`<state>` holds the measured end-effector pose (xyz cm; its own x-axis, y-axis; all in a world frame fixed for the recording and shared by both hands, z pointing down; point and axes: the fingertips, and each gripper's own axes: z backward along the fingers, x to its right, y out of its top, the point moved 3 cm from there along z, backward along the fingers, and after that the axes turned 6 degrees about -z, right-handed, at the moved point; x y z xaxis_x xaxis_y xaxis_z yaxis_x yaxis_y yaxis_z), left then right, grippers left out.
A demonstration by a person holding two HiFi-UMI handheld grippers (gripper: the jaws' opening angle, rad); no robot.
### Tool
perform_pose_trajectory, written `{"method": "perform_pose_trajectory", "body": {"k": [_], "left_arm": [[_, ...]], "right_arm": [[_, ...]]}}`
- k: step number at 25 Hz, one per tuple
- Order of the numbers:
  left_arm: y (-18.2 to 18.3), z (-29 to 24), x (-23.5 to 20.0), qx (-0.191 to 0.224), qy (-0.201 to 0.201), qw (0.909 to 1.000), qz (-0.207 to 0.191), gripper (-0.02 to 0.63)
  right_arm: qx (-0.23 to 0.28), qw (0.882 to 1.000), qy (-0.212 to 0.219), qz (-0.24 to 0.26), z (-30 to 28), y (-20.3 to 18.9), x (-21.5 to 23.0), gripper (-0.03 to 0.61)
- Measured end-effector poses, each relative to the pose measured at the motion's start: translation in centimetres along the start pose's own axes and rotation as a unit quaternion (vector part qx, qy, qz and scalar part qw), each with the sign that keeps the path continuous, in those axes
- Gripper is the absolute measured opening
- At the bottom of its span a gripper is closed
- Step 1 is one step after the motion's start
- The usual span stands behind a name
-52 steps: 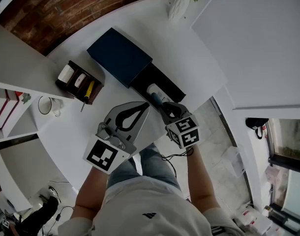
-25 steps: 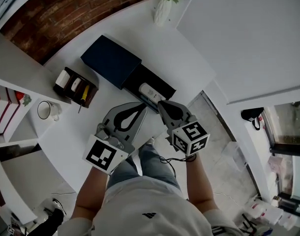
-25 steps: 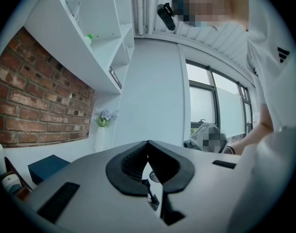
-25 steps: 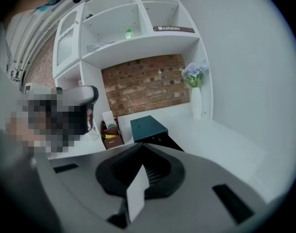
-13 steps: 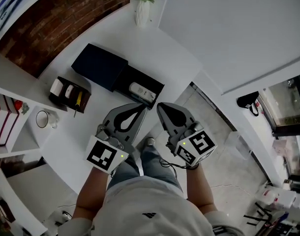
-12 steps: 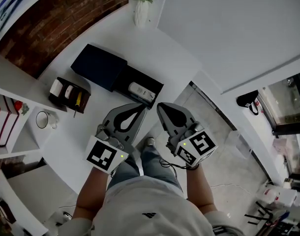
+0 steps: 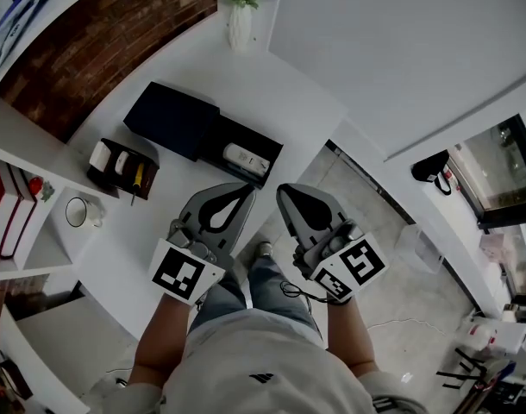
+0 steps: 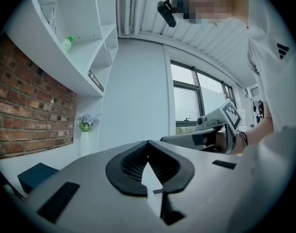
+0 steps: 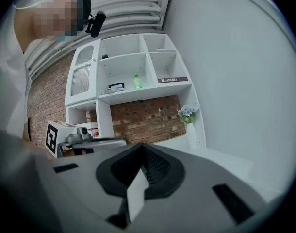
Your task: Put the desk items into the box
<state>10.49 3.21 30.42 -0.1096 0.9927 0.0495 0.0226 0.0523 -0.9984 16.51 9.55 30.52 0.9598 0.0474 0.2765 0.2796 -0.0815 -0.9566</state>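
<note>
The left gripper (image 8: 148,142) is holding its 2 jaws pressed together, tips meeting, with nothing between them. The right gripper (image 9: 140,145) is doing the same, its pads closing on air. Both are pointing level, side by side, hovering by the near edge of the desk (image 7: 272,84), just on the person's side of the box (image 7: 218,136). In the head view the left gripper (image 7: 247,189) and right gripper (image 7: 281,189) are sitting nearly tip to tip.

The box is lying open straight ahead of both tips, its long axis running across the person, from far-left to near-right. 1 white item (image 7: 246,158) is already resting inside it, lying along that axis. A navy lid (image 7: 172,117) is touching the box's left end.

Left of the box, apart from it, a holder (image 7: 125,164) is carrying 2 white rolls (image 7: 101,153) and a yellow pen (image 7: 135,178). A mug (image 7: 77,211) is sitting further left of the box, nearer the person. A vase (image 7: 239,26) is standing well beyond the box.

By my judgement, what is remaining to pack is lying to the box's left, so the left gripper is the nearer one. It would be needing to open, swing left away from the box and tilt down. The pen's long axis seems to be running roughly crosswise to the box's, though it is too small to be sure, so the jaws would likely be needing a turn to straddle it.
</note>
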Motion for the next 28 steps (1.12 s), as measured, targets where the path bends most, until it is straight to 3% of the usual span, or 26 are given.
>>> {"method": "perform_pose_trajectory", "body": {"k": [6,18,28], "left_arm": [[0.2,0.6,0.4,-0.007,0.004,0.9997,-0.022,0.011],[0.6,1.3,0.8,0.004,0.019,0.9998,-0.011,0.011],[1.1,3.6,-0.4,0.003,0.078,0.9969,-0.012,0.011]], "right_arm": [[0.005,1.000,0.008,0.003,0.2,0.3,-1.0,0.008],[-0.003,0.999,0.029,0.020,0.2,0.3,-1.9,0.008],[-0.020,0.996,0.088,0.030,-2.1,0.5,-3.8,0.008]]}}
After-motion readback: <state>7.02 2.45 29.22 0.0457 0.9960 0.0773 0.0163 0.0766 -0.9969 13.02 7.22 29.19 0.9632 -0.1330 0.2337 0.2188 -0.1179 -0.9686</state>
